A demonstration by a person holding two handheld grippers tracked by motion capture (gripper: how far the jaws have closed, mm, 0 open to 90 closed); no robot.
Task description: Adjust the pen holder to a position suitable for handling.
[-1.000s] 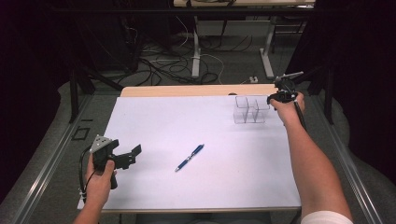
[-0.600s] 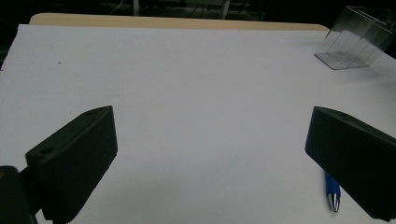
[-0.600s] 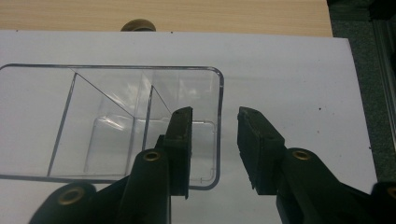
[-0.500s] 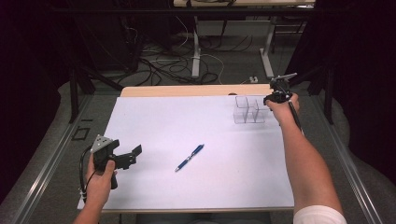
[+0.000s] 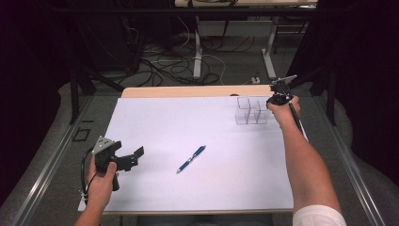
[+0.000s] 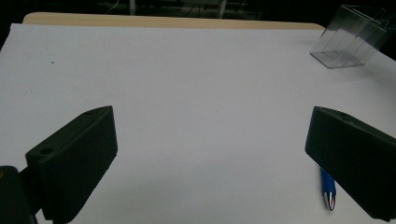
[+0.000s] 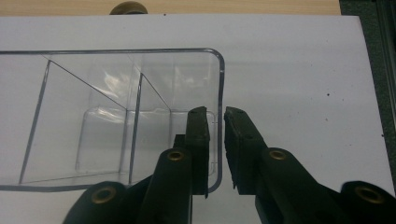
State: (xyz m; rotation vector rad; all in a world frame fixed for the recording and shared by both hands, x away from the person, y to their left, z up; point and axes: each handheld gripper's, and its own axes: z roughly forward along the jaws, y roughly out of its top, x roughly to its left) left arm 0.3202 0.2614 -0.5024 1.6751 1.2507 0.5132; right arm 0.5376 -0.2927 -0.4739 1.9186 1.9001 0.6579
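A clear plastic container [image 5: 251,111] with dividers stands at the table's back right. My right gripper [image 5: 274,100] is at its right end. In the right gripper view the container's [image 7: 116,116] right wall runs between the jaws of that gripper [image 7: 215,116], one jaw inside and one outside. The jaws have just been closing and now pinch this wall. A blue pen [image 5: 191,159] lies mid-table. My left gripper [image 5: 134,157] hovers open at the front left with nothing between its jaws. Its own view shows the gripper [image 6: 210,158], the pen's tip [image 6: 328,189] and the container [image 6: 350,37].
The white table top [image 5: 188,122] has a wooden strip [image 5: 188,91] along its back edge. A round brass-coloured fitting [image 7: 128,8] sits in that strip behind the container. Cables [image 5: 155,61] lie on the floor beyond the table.
My right gripper has edged left onto the container's right end. The left hand, the pen and the container have stayed where they were.
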